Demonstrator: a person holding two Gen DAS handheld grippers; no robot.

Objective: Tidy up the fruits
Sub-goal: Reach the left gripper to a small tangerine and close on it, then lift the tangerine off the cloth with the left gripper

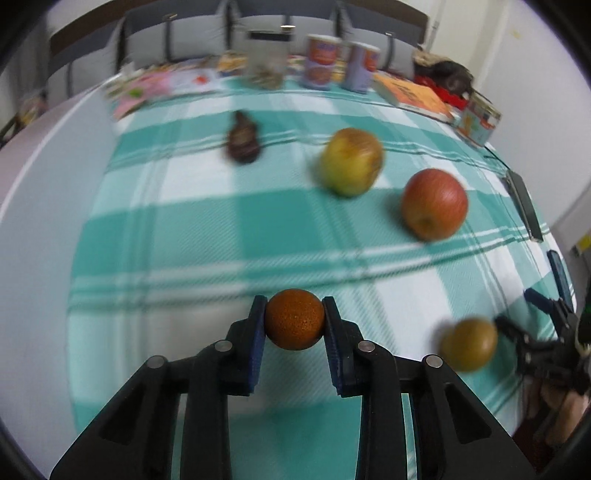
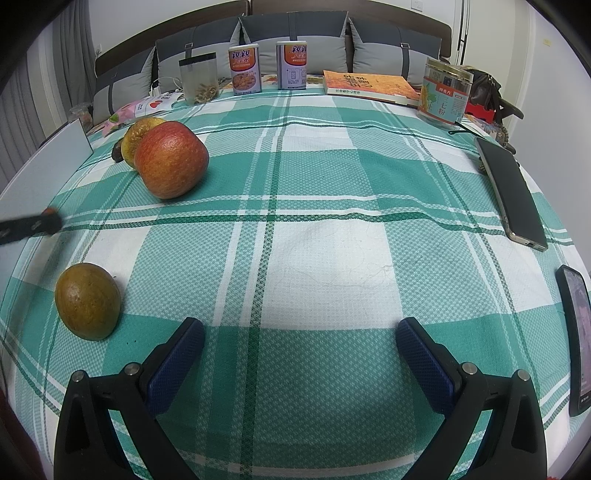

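My left gripper is shut on a small orange above the green checked cloth. Ahead lie a yellow-green apple, a red apple and a dark brown fruit. A brown-green round fruit lies to the right, next to my right gripper. In the right wrist view my right gripper is open and empty over the cloth. The brown-green fruit lies to its left. The red apple and the yellow apple lie farther left; the left gripper's tip shows at the left edge.
Along the far edge stand two cans, a clear bag, an orange book and a jar. Two phones lie at the right. Grey cushions are behind.
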